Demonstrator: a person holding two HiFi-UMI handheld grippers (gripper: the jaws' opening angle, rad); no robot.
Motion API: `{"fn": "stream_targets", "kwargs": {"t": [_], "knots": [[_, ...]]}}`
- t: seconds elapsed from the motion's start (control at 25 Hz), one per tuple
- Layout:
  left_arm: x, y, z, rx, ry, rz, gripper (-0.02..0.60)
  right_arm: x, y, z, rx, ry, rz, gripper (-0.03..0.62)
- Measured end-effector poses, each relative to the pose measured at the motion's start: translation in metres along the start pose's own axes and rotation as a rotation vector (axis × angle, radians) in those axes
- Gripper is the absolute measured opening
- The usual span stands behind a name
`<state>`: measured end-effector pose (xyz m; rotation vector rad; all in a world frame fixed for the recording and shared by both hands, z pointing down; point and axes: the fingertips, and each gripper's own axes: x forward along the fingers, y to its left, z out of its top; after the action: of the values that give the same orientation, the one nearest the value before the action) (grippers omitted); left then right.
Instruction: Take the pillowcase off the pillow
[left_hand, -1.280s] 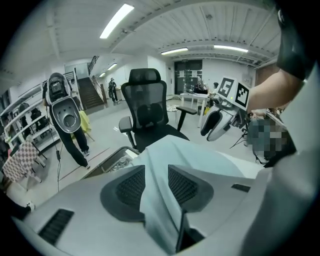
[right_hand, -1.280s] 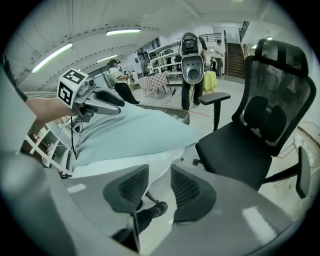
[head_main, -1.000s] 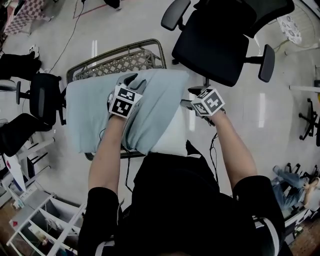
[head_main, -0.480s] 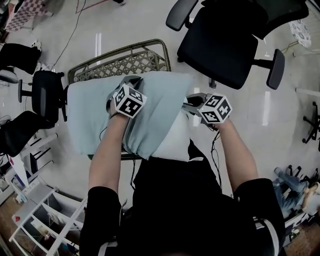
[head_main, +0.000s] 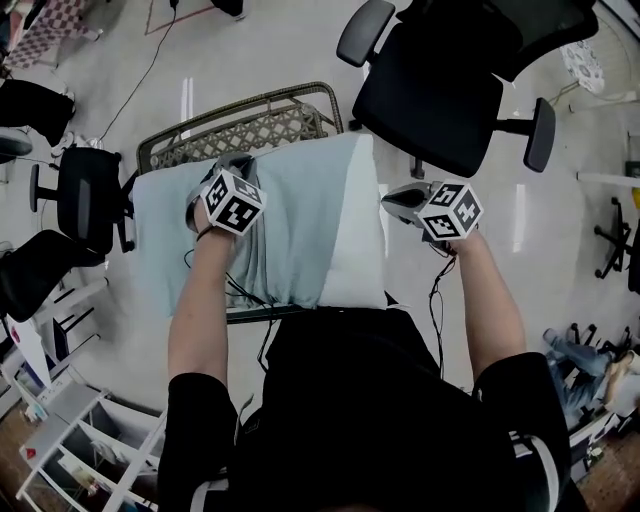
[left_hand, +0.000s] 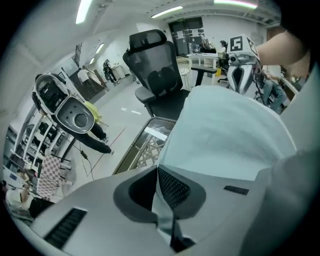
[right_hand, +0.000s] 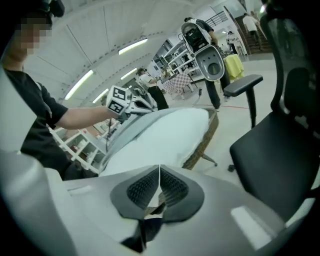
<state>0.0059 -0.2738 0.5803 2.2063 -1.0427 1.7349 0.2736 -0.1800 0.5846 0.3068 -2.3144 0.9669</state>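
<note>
Office floor, wicker stand (head_main: 250, 125) under the pillow (head_main: 355, 250). Left gripper (head_main: 238, 163) fingers just closed, pinching the half-pulled blue pillowcase (head_main: 290, 220); right gripper (head_main: 392, 198) fingers just closed on the pillow's bare white edge.

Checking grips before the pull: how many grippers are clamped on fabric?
2. Left gripper pinches the blue pillowcase on its left half; right gripper pinches the white pillow at its right edge. Both jaws just closed.
</note>
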Motion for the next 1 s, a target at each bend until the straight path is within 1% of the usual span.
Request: {"fn": "stream_targets", "kwargs": {"t": [0.04, 0.08, 0.12, 0.16, 0.24, 0.28, 0.36, 0.44, 0.48, 0.56, 0.64, 0.68, 0.76, 0.84, 0.88, 0.92, 1.0], "knots": [[-0.001, 0.003, -0.005, 0.0, 0.005, 0.01, 0.008, -0.003, -0.009, 0.004, -0.015, 0.018, -0.041, 0.027], [-0.002, 0.005, -0.01, 0.002, 0.012, 0.022, 0.008, -0.005, -0.02, 0.01, -0.029, 0.03, -0.084, 0.09], [-0.003, 0.008, -0.015, -0.007, 0.011, 0.028, 0.008, -0.006, -0.03, 0.019, -0.041, 0.032, -0.119, 0.171], [-0.004, 0.009, -0.019, -0.032, -0.001, 0.022, 0.008, -0.005, -0.038, 0.032, -0.054, 0.028, -0.143, 0.217], [-0.006, 0.008, -0.021, -0.101, -0.046, -0.009, 0.008, 0.008, -0.049, 0.061, -0.109, 0.027, -0.169, 0.253], [-0.005, 0.007, -0.02, -0.123, -0.064, -0.018, 0.008, 0.019, -0.053, 0.076, -0.153, 0.039, -0.18, 0.276], [-0.003, 0.005, -0.019, -0.128, -0.081, -0.018, 0.008, 0.043, -0.059, 0.099, -0.262, 0.098, -0.201, 0.302], [0.001, 0.005, -0.017, -0.127, -0.09, -0.015, 0.008, 0.065, -0.064, 0.107, -0.355, 0.191, -0.209, 0.342], [0.002, 0.006, -0.017, -0.136, -0.096, -0.019, 0.008, 0.073, -0.066, 0.107, -0.375, 0.229, -0.199, 0.354], [0.004, 0.004, -0.016, -0.165, -0.11, -0.033, 0.008, 0.086, -0.066, 0.1, -0.359, 0.272, -0.147, 0.368], [0.007, 0.004, -0.016, -0.185, -0.119, -0.043, 0.008, 0.1, -0.06, 0.089, -0.302, 0.3, -0.072, 0.36], [0.009, 0.005, -0.016, -0.189, -0.118, -0.04, 0.008, 0.106, -0.056, 0.083, -0.273, 0.31, -0.03, 0.327], [0.014, 0.01, -0.02, -0.187, -0.101, -0.02, 0.008, 0.115, -0.041, 0.075, -0.256, 0.309, 0.046, 0.228], [0.016, 0.015, -0.028, -0.173, -0.072, -0.001, 0.008, 0.114, -0.023, 0.07, -0.298, 0.302, 0.088, 0.105], [0.016, 0.016, -0.033, -0.164, -0.059, 0.0, 0.008, 0.109, -0.016, 0.066, -0.326, 0.311, 0.096, 0.071], [0.015, 0.016, -0.038, -0.157, -0.048, -0.005, 0.008, 0.102, -0.011, 0.063, -0.351, 0.324, 0.102, 0.053], [0.009, 0.017, -0.049, -0.153, -0.037, -0.012, 0.008, 0.082, -0.005, 0.06, -0.369, 0.332, 0.12, 0.043]]}}
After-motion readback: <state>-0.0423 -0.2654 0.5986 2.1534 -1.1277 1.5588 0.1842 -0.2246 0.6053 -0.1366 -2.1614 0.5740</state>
